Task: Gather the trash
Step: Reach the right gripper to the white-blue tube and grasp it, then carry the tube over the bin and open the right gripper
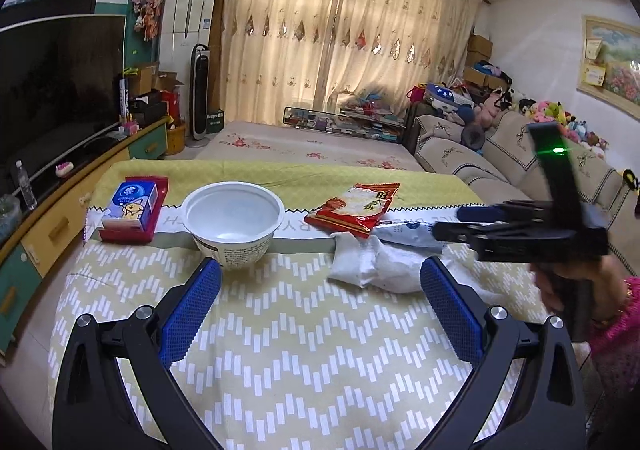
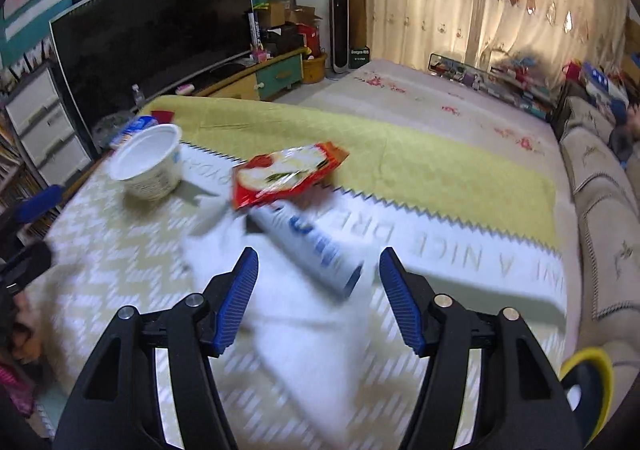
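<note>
Left gripper point(image 1: 320, 278): jaws spread, empty. Right gripper point(image 2: 318, 270): jaws apart, tube point(image 2: 308, 246) lying between them, contact unclear through blur. Red wrapper point(image 2: 286, 173) at 11 o'clock of tube; bowl point(image 2: 148, 163) at 10.

1. A table point(image 1: 280, 330) stands in front of a low bed point(image 1: 312, 145), with a sofa point(image 1: 480, 153) to the right and a TV point(image 1: 56, 81) to the left.
2. On the table, from left to right in the left wrist view: a tissue box point(image 1: 132, 209), a bowl point(image 1: 234, 226), a snack packet point(image 1: 354, 207).
3. A crumpled tissue point(image 1: 376, 264) lies just before the packet.
4. A wrapper point(image 1: 408, 232) lies right of the packet, touching the tissue.
</note>
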Demonstrator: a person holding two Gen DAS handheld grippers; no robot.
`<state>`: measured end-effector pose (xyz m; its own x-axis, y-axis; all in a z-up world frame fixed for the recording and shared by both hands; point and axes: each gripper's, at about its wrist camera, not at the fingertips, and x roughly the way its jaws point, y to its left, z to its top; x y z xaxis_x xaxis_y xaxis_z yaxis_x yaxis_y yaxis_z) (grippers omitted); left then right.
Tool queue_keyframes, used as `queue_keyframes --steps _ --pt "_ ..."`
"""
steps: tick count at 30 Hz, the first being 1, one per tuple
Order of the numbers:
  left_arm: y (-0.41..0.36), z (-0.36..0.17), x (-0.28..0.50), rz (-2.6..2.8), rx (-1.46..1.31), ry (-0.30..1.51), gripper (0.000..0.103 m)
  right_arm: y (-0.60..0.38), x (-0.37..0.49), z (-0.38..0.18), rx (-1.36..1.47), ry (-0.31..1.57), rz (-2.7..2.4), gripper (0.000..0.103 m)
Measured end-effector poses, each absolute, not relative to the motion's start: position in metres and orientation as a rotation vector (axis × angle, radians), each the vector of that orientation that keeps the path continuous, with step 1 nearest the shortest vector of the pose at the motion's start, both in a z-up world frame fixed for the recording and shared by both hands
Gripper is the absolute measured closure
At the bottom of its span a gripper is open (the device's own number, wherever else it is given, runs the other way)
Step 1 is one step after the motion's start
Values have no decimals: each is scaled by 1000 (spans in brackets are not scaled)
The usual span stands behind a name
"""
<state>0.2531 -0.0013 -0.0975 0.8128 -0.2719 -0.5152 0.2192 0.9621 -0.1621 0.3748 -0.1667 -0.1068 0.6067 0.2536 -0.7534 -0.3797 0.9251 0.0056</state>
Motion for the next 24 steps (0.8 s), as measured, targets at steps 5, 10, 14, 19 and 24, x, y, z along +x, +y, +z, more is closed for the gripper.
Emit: queue_keyframes --steps 5,10,14,19,24 --pt "5 -101 258 -281 -150 597 5 -153 392 -121 -247 876 387 65" --pt "6 -104 260 -289 -173 616 5 -148 391 -129 -261 888 392 78" --pt "5 -104 260 -292 -166 615 5 -145 378 -125 -271 873 393 95" --pt "3 -104 259 -288 -151 613 5 -151 358 -109 -247 848 406 96" --pt "2 -105 259 -289 -151 615 5 -169 335 -96 -187 829 400 96"
